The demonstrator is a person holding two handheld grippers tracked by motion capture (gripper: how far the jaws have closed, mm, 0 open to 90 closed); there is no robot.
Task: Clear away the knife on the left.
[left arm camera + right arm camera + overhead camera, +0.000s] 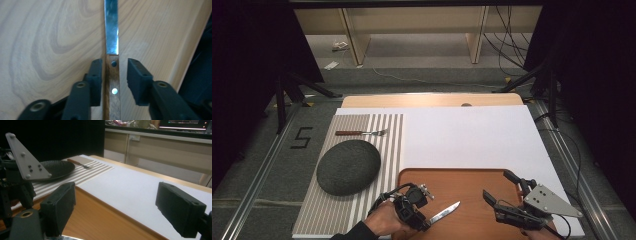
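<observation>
A knife with a steel blade and a wooden handle lies on the wooden tray. My left gripper straddles the handle near the blade. In the left gripper view its jaws stand on either side of the handle; a gap shows at the right pad, and the left pad sits close to the wood. My right gripper hovers over the tray's right part, open wide with nothing between its jaws.
A dark round plate sits on a striped placemat, with a fork behind it. A white sheet covers the table beyond the tray. The left gripper's grey plate stands close at the left of the right gripper view.
</observation>
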